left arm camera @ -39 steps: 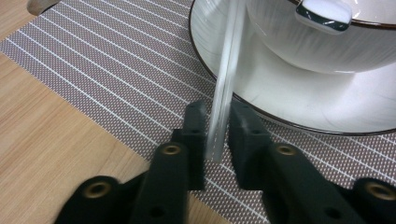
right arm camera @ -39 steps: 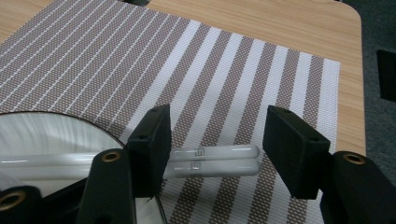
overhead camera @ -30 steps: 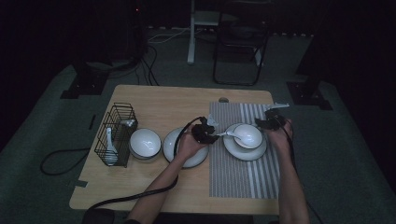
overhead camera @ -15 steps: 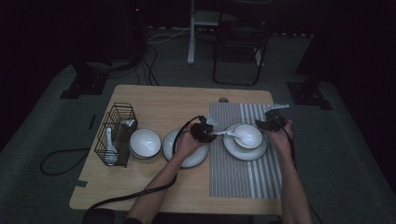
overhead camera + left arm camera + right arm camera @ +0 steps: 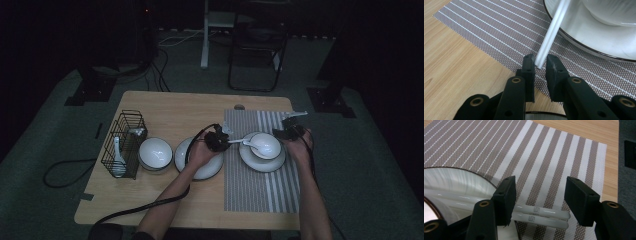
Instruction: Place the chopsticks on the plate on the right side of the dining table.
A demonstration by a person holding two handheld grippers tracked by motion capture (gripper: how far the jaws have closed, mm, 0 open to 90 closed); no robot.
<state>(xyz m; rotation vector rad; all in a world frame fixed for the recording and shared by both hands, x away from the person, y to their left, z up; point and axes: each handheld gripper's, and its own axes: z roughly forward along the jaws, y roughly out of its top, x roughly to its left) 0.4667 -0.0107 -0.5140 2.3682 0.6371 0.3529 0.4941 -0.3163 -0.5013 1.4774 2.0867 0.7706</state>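
A white spoon (image 5: 252, 144) lies in the small bowl (image 5: 266, 145) on the dark-rimmed plate (image 5: 260, 162), which sits on the striped placemat (image 5: 260, 190). My left gripper (image 5: 223, 140) reaches in from the left. Its jaws have just been closing, and in the left gripper view the gripper (image 5: 540, 60) pinches the end of the spoon handle (image 5: 554, 30). My right gripper (image 5: 287, 131) stays at the plate's right edge. In the right gripper view its jaws (image 5: 540, 187) stand wide apart over two white chopsticks (image 5: 541, 216), which rest on the plate rim (image 5: 456, 182) and lie crosswise without touching the pads.
At the table's left stands a black wire basket (image 5: 124, 145) holding a white spoon (image 5: 116, 155). Beside it are an empty bowl (image 5: 155, 152) and a second plate (image 5: 200, 167) under my left hand. A chair (image 5: 255, 50) stands beyond the far edge.
Both hands and the spoon keep their places. No shift among the dishes is visible from above.
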